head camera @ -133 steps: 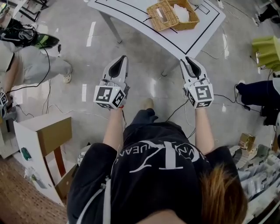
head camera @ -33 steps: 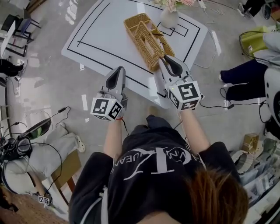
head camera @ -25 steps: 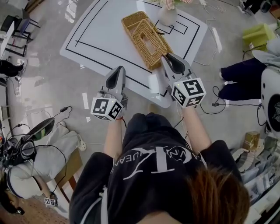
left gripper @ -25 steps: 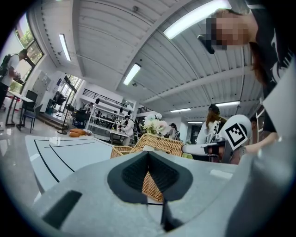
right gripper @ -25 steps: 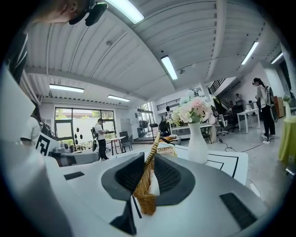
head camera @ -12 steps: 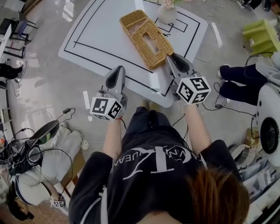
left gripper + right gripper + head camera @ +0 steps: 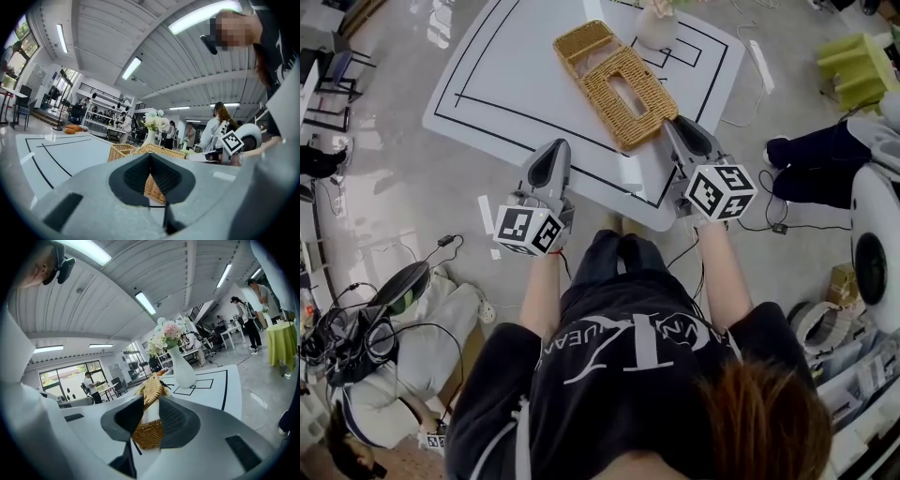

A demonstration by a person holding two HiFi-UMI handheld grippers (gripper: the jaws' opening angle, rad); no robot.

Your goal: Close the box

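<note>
White tabletop with black outlines is carrying a long woven wicker box, which is lying near the front right corner with its slotted lid flat and facing up. Right gripper is hovering at the box's near end. Its jaws have just been opening and are standing apart, with the wicker edge between them, unpinched. Left gripper is hanging at the tabletop's front edge, left of the box, jaws pressed together, empty. White flower vase is standing just beyond the box.

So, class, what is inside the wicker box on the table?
The lid with its slot covers most of the box. Only a pale patch shows through the slot; whatever else it holds is hidden.
</note>
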